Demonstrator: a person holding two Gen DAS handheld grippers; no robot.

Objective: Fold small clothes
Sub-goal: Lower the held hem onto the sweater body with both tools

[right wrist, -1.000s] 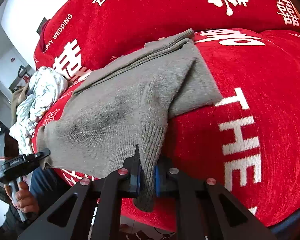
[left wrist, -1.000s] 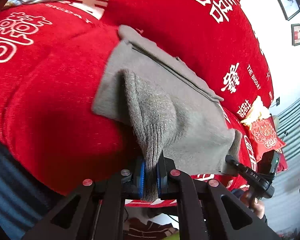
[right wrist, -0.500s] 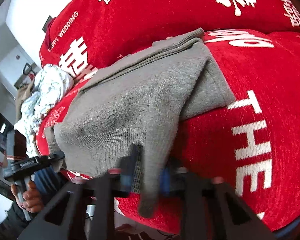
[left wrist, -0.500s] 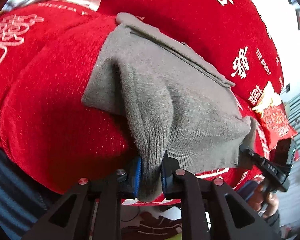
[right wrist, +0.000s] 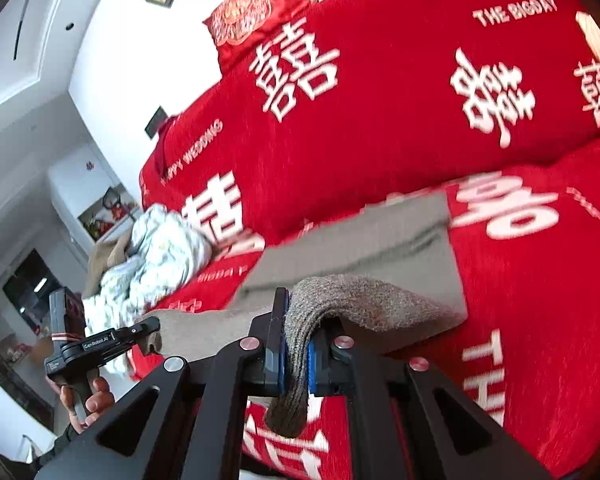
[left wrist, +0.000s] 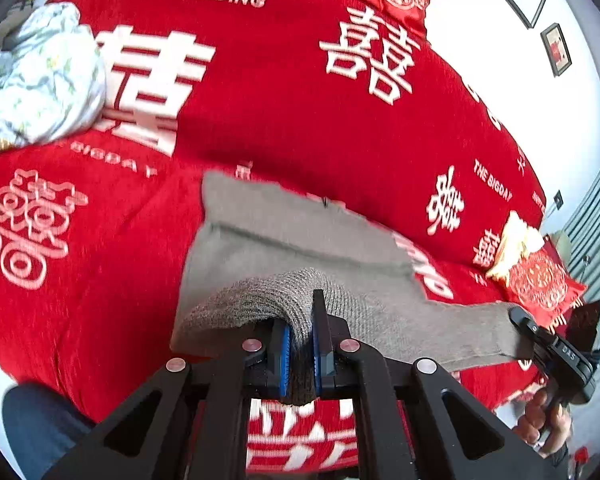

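A grey knitted garment lies partly on the red bedspread, its near hem lifted off it. My left gripper is shut on the ribbed hem at one corner. In the right wrist view my right gripper is shut on the other corner of the grey garment, and the cloth hangs over its blue pads. Each view shows the other gripper at the far end of the hem: the right gripper and the left gripper, each held by a hand.
A crumpled white floral cloth lies at the bed's left side, also the white floral cloth. Red embroidered pillows sit along the wall. The bed's front edge is just below the grippers.
Both grippers have risen with the hem pinched in them. The near part of the garment has come up off the bedspread, and more of the bed and room shows.
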